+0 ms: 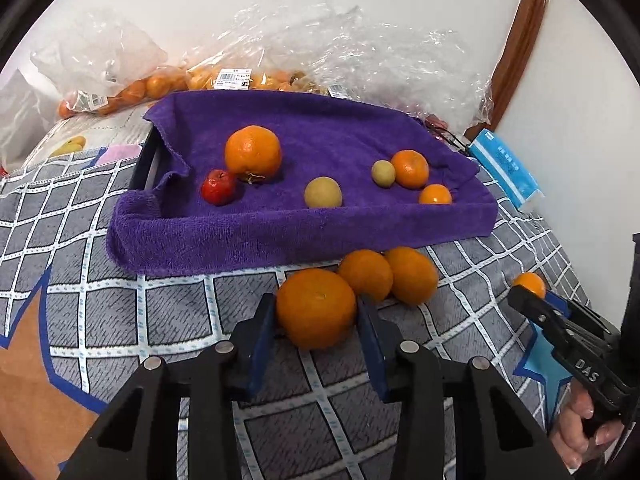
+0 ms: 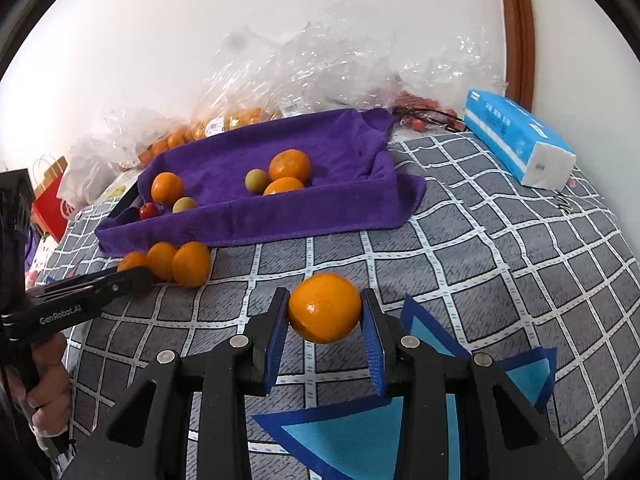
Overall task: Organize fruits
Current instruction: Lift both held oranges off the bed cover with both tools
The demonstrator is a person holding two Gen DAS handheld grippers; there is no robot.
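Note:
On the checked bedspread, my left gripper [image 1: 316, 305] is shut on a large orange [image 1: 316, 316] that rests on the cloth, with both blue pads against its sides. Two more oranges [image 1: 390, 276] lie just behind it, touching the tray's front. My right gripper [image 2: 325, 298] is shut on a smaller orange [image 2: 325, 309] held clear of the bed. A tray lined with a purple towel [image 1: 280, 236] holds a big orange [image 1: 253, 153], a red fruit [image 1: 217, 187], two yellow-green fruits [image 1: 323, 192] and two small oranges [image 1: 410, 169].
Clear plastic bags of small oranges [image 1: 152, 86] pile up against the white wall behind the tray. A blue tissue pack [image 2: 520, 140] lies at the right, and a red paper bag [image 2: 52, 208] stands at the left edge. A hand [image 2: 44, 384] grips the left tool.

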